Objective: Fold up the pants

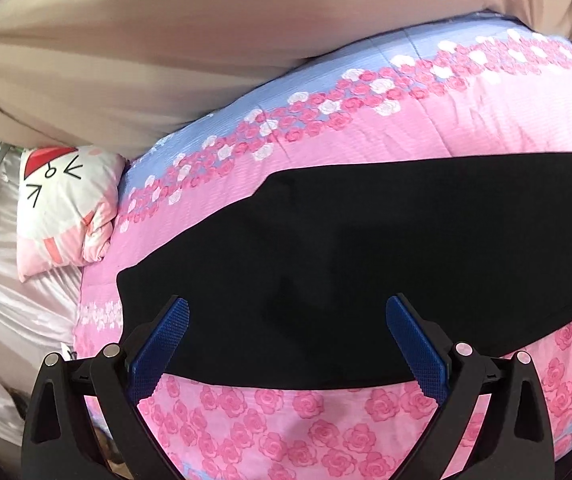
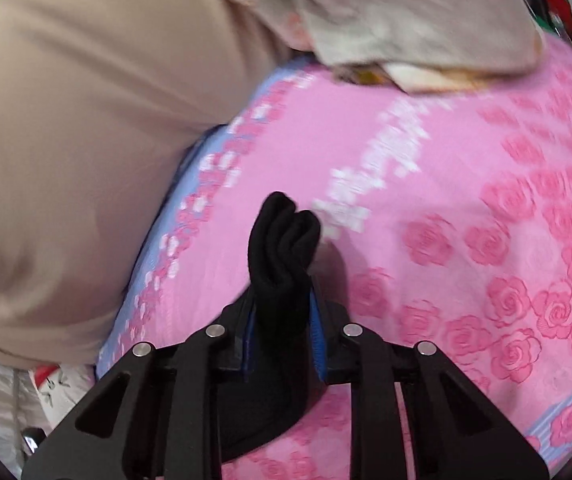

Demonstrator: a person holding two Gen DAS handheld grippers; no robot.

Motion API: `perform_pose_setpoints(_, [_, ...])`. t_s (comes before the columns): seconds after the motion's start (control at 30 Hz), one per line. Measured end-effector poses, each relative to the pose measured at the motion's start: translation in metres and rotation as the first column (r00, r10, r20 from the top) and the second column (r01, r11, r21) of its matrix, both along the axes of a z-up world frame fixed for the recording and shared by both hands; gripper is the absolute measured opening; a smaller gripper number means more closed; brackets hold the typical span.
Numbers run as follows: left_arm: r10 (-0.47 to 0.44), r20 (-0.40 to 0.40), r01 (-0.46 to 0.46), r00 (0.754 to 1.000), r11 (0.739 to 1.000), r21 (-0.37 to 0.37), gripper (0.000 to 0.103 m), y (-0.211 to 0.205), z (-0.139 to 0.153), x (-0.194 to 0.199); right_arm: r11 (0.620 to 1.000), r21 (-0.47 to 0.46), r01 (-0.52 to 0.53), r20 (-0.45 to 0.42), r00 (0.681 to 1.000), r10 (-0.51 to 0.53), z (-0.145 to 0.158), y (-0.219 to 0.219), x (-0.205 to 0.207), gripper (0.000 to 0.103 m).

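Left wrist view gives me the clearest look: the flat black fabric pants (image 1: 366,264) lie spread on the pink rose-printed quilt with a pale blue band (image 1: 446,120), stretching from about 8 o'clock across to 3 o'clock. My left gripper (image 1: 286,312) hangs over the near edge of the pants with its blue ribbed pads (image 1: 161,340) standing wide apart, released, nothing pinched between them. The near hem of the pants runs just under both pads, and I cannot tell whether the tips touch the cloth.

At 9 o'clock in this view a white and pink cartoon-face pillow (image 1: 65,208) sits against the quilt's edge, on a shiny silvery-white sheet (image 1: 13,300). A smooth beige cloth surface (image 1: 145,60) fills the frame from 10 to 1 o'clock beyond the quilt.

In the right wrist view, my right gripper (image 2: 281,308) is clenched on a bunched fold of the same black pants (image 2: 281,248). The fabric sticks up past the fingertips in a rounded double lobe toward 12 o'clock, and more of it hangs down between the black finger frames toward 6 o'clock. The blue pads press on both sides of the bundle. The quilt under it looks motion-blurred. At 1 o'clock a crumpled beige cloth (image 2: 406,20) lies on the quilt's far edge.
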State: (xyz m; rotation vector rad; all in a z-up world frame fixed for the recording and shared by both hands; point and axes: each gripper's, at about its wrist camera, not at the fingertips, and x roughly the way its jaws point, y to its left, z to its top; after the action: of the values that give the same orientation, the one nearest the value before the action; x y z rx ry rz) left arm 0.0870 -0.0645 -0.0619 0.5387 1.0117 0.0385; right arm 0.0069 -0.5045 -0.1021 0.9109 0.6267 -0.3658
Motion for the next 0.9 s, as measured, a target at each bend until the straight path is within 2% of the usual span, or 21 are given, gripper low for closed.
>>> perform_pose_setpoints(0.13, [0.043,-0.005,-0.043,0.999,0.998,-0.041,0.098,0.026,-0.001,0.004,0.984,-0.111,-0.136,0.019,0.99,0.139,0.056,0.054,0.04,0.021])
perform_pose_setpoints(0.23, [0.084,-0.02,-0.086,0.996,0.993,-0.075,0.098,0.051,-0.003,0.008,0.964,-0.142,-0.223,0.033,0.973,0.23,0.081,0.092,0.068,0.021])
perform_pose_setpoints(0.33, [0.115,-0.018,-0.116,0.993,0.988,-0.101,0.098,0.077,-0.005,0.009,0.923,-0.169,-0.346,0.033,0.934,0.356,0.103,0.146,0.106,0.021])
perform_pose_setpoints(0.43, [0.136,-0.017,-0.137,0.991,0.984,-0.11,0.098,0.101,-0.008,0.008,0.872,-0.196,-0.448,0.015,0.888,0.459,0.112,0.197,0.134,0.021])
perform_pose_setpoints(0.53, [0.156,-0.024,-0.157,0.988,0.98,-0.119,0.098,0.124,-0.013,0.007,0.798,-0.223,-0.56,-0.031,0.822,0.568,0.113,0.258,0.167,0.021])
perform_pose_setpoints(0.63, [0.18,-0.035,-0.183,0.983,0.975,-0.127,0.098,0.153,-0.019,0.005,0.709,-0.237,-0.664,-0.099,0.743,0.662,0.1,0.318,0.194,0.021])
perform_pose_setpoints(0.77, [0.216,-0.041,-0.22,0.976,0.966,-0.134,0.098,0.187,-0.023,0.003,0.579,-0.224,-0.784,-0.208,0.619,0.757,0.063,0.394,0.221,0.021])
perform_pose_setpoints(0.9, [0.25,-0.038,-0.253,0.967,0.959,-0.131,0.098,0.219,-0.025,0.001,0.449,-0.187,-0.874,-0.329,0.486,0.81,0.017,0.455,0.229,0.021])
